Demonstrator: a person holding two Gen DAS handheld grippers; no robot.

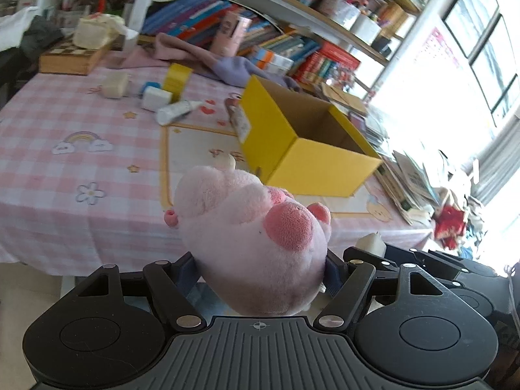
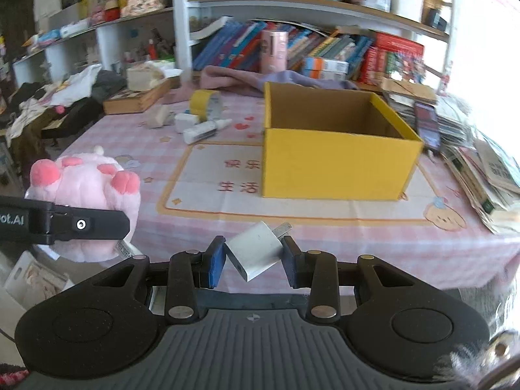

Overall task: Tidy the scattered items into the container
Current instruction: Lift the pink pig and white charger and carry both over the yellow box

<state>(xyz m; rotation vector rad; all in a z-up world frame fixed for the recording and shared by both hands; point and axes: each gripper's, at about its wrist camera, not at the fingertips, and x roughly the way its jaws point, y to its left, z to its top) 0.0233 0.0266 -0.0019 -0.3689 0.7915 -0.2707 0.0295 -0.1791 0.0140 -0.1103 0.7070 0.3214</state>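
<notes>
**Two loads in the air, one box to hit**

The left gripper (image 1: 260,273) has its jaws clamped on a pink plush (image 1: 250,237); the right gripper (image 2: 253,256) has its jaws pinched on a white plug (image 2: 256,248). Both are held off the near edge of the desk (image 2: 357,227), short of the yellow box (image 2: 334,165), which stands open and looks empty as far as its inside shows.

The plug is the likelier one to slip. It sits cocked between the blue pads (image 2: 216,261), caught near its corners, prongs pointing up and away; a jolt could twist it loose, and it would probably land on the desk edge or the floor. The plush is round and soft, bulging well past the jaws, so it could squirm out or snag the box's near wall if brought in low. With both grippers heading for one opening, they may also knock each other.

The plush is pale pink with darker pink paw pads. A tube (image 2: 203,131), a yellow tape roll (image 2: 206,104) and small white blocks (image 2: 187,122) lie left of the box.
</notes>
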